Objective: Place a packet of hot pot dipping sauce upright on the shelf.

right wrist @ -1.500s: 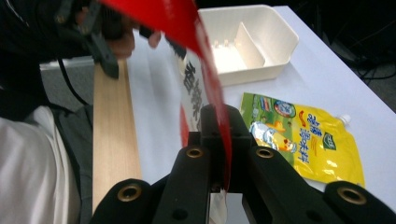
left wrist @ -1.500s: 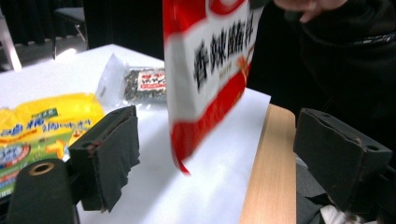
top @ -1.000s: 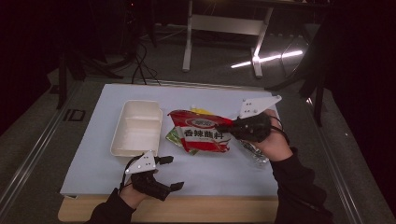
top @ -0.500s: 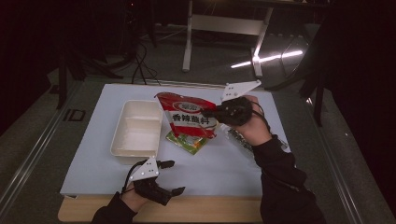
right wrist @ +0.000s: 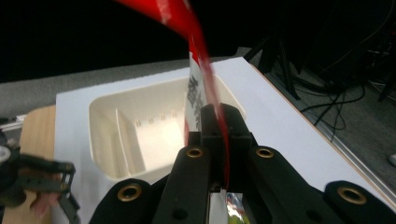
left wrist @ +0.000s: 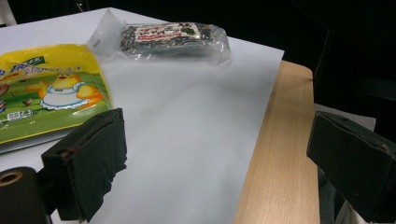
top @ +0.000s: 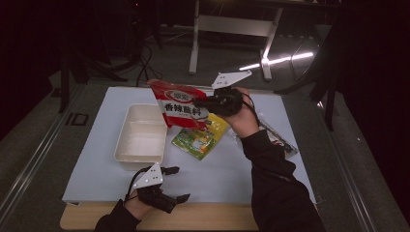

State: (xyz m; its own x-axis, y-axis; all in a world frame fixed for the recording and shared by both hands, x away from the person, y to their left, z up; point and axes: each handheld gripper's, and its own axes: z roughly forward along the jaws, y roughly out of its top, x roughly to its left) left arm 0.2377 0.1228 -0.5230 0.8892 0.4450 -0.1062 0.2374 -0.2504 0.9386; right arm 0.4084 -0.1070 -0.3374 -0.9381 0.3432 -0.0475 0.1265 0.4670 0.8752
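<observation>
The left gripper (top: 175, 184) is resting at the near edge of the table (top: 96, 164), with its jaws standing wide apart and nothing between them. In the left gripper view its left pad (left wrist: 88, 163) and right pad (left wrist: 352, 163) are framing bare white table cover and a strip of the wooden edge, while a yellow-green snack packet (left wrist: 51, 98) is lying just beyond the left pad and a clear packet of dark seeds (left wrist: 173, 39) is lying farther ahead, well apart from both pads. Beyond this gripper's jaws, toward the middle of the table, a white tray (top: 140, 135) is sitting open side up. To the right of the tray, the right gripper (top: 203, 102) is hanging above the table with its jaws pressed tight together on one edge of a red snack bag (top: 181, 104). The red snack bag is being held off the table, upright, out past the jaw tips, over the tray's right edge and the yellow-green packet lying flat under it. In the right gripper view the red film (right wrist: 201, 60) is running edge-on between the two closed jaws and curving up and away from them, and the tray's divided compartments (right wrist: 140, 126) are lying ahead of and below the jaw tips. The clear packet is lying on the table behind the right forearm (top: 263, 150).
</observation>
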